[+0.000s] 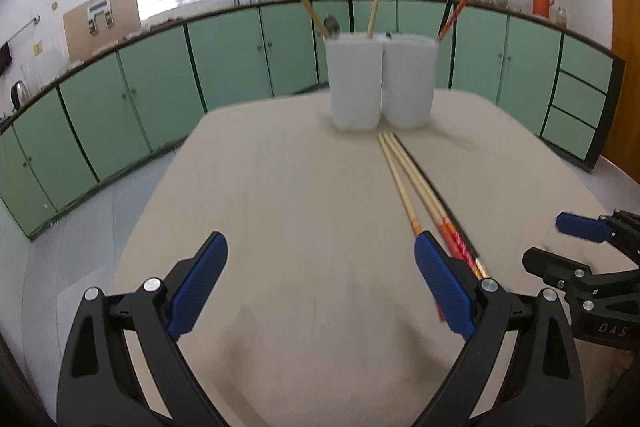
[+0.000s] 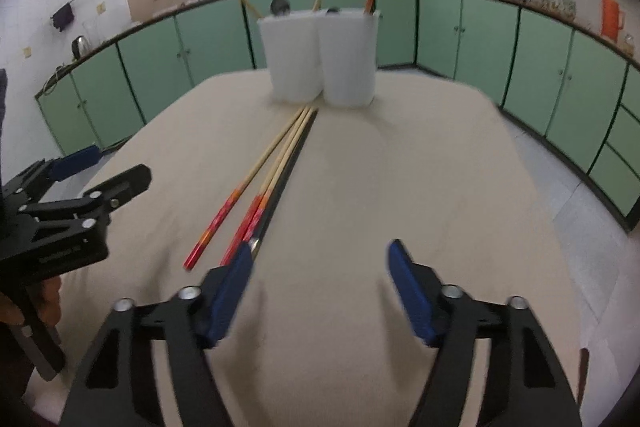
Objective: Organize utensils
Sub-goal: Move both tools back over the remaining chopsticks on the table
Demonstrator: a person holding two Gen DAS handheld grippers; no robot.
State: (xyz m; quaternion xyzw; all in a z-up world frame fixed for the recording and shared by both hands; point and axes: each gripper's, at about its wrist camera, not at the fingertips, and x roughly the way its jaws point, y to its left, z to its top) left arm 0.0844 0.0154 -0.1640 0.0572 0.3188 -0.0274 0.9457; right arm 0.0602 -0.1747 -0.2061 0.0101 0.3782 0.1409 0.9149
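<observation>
Across the middle of both frames, a bundle of chopsticks (image 2: 276, 183) lies flat on the beige table (image 2: 420, 187), tips pointing at two white cups (image 2: 324, 55) at top centre; the cups already hold several chopsticks. Right gripper (image 2: 320, 291) stands spread with nothing between its pads, its left pad just beside the handle ends. Left gripper (image 1: 320, 287) is likewise spread and empty. Step in hand, by judgement: approach for pickup. Next move calls for centring one pair of pads over a single chopstick before closing.
</observation>
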